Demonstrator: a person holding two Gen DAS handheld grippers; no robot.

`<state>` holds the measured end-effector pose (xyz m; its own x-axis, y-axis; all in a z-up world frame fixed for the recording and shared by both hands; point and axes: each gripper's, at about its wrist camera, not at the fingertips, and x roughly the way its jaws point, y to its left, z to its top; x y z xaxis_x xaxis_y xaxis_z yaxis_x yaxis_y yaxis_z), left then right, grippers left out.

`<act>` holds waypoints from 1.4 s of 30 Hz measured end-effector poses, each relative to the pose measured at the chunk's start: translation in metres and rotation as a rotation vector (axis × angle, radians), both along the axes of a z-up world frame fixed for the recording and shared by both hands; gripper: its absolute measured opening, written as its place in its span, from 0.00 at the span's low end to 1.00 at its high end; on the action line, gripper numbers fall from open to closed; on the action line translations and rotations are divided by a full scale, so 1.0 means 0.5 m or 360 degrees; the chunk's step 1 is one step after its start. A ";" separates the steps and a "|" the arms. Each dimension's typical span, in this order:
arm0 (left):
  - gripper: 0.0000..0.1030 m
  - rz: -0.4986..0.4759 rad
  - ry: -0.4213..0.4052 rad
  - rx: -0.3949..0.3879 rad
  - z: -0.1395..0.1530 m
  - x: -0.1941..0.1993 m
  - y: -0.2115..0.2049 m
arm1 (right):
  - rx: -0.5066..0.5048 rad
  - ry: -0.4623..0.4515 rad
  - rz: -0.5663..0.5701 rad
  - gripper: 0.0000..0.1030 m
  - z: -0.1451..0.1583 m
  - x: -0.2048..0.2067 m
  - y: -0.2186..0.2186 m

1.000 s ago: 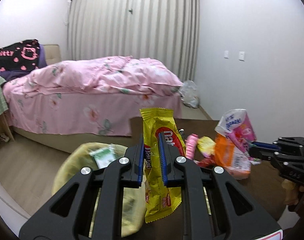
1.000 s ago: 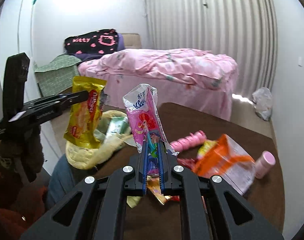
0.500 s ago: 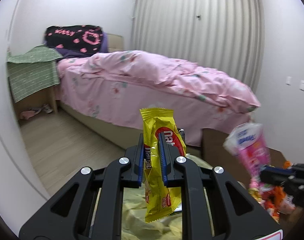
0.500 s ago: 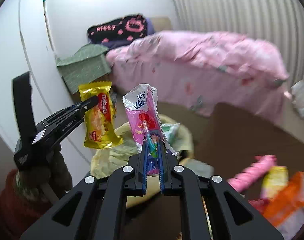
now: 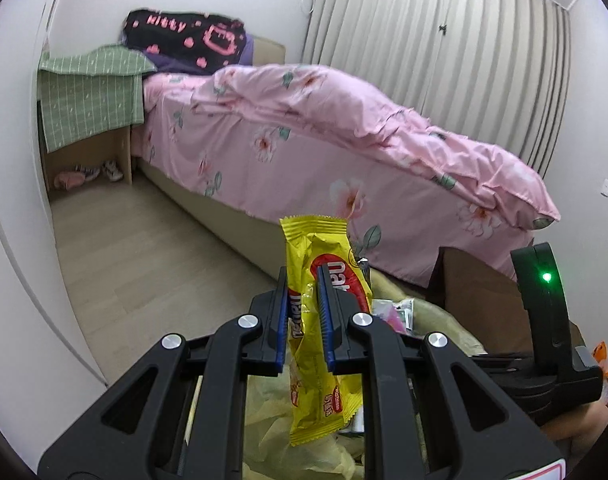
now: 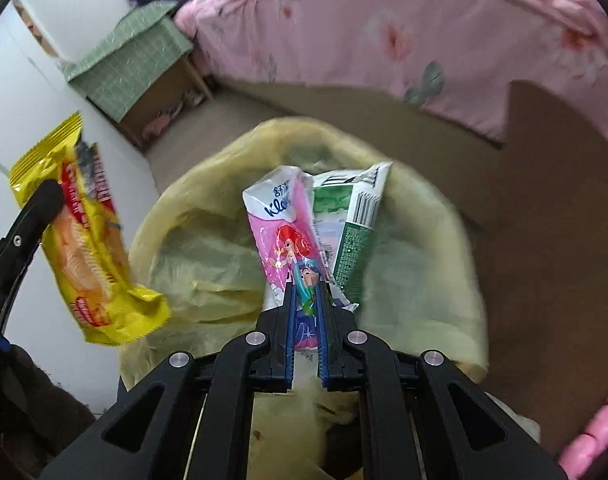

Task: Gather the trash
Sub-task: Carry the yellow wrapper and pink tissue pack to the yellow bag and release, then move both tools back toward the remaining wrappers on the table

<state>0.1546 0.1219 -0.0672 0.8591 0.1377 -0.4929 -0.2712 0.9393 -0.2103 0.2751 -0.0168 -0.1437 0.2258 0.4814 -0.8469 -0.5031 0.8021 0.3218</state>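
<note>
Both wrappers had swung off the tabletop (image 6: 544, 208): right hand-held gripper (image 6: 306, 300) pinching pink wrapper (image 6: 281, 236) over yellow bag (image 6: 191, 264), left hand-held gripper (image 5: 302, 300) pinching yellow wrapper (image 5: 324, 320) at its 9 o'clock, drop-ready.

I see a bed (image 5: 344, 152) with a pink flower blanket (image 5: 384, 120). A black pillow (image 5: 183, 38) with pink shapes sits at its head. A green checked cloth (image 5: 87, 92) covers a small stand beside it. Long curtains (image 5: 444, 36) hang behind.

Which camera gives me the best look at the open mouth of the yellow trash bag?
The right wrist view: it looks down into the yellow trash bag, showing its whole rim and a green wrapper inside. The left wrist view shows only crumpled patches of the bag behind the left gripper and its yellow wrapper.
</note>
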 end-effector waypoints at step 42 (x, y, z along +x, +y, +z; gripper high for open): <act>0.42 -0.0365 -0.0049 -0.0182 0.111 -0.028 -0.146 | 0.0074 -0.0697 -0.0463 0.37 0.215 -0.260 -0.452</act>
<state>0.1406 0.0488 -0.0116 0.8761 -0.1179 -0.4674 -0.0455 0.9451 -0.3237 0.1454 -0.2430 -0.0362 0.6837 0.3811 -0.6224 -0.3570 0.9185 0.1702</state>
